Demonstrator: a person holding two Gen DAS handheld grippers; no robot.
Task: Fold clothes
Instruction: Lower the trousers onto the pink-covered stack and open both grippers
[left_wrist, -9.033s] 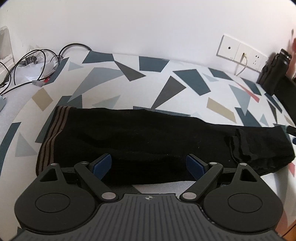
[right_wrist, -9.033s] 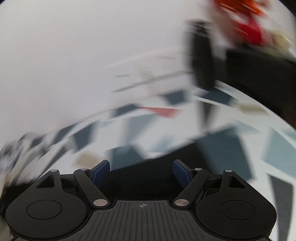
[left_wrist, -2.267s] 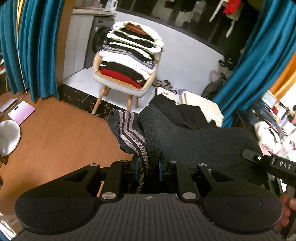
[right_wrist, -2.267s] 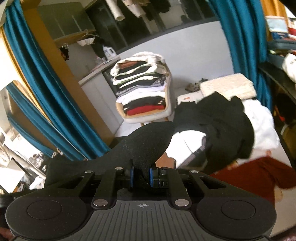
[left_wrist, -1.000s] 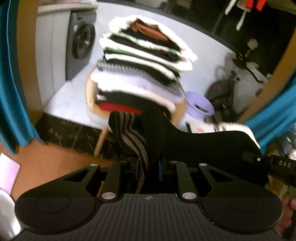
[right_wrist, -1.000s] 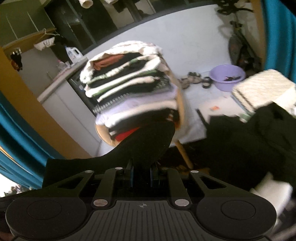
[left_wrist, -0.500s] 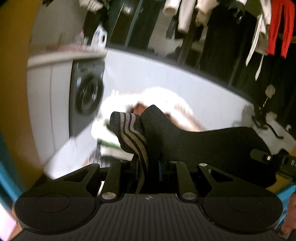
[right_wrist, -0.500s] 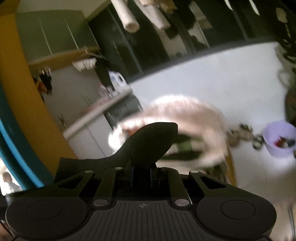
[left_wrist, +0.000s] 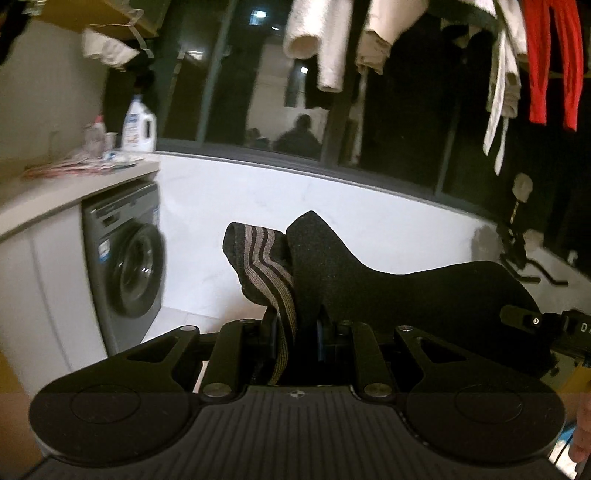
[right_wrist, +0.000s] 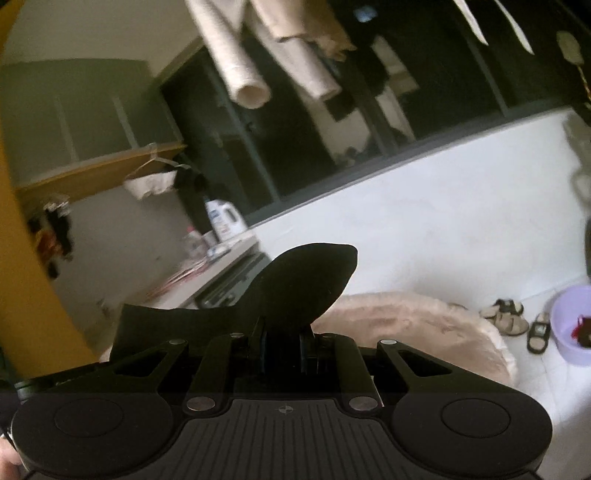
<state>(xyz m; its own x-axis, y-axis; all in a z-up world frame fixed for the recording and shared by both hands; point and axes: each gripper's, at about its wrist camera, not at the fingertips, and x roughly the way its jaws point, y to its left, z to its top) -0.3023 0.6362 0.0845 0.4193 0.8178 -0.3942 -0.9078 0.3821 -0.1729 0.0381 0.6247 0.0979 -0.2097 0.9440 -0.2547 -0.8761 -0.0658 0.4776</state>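
Basically 1 black garment (left_wrist: 406, 291), 2 grippers: left gripper (left_wrist: 295, 332) & right gripper (right_wrist: 282, 347) both clamped on it; lower part hidden.

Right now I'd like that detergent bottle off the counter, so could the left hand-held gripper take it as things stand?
Probably not: the left hand-held gripper is shut on the black garment, and the detergent bottle stands far back on the counter.

A bottle (left_wrist: 138, 127) stands on the counter (left_wrist: 55, 188) at far left, above the washing machine (left_wrist: 125, 258); hanging clothes (left_wrist: 495, 55) fill the upper right.
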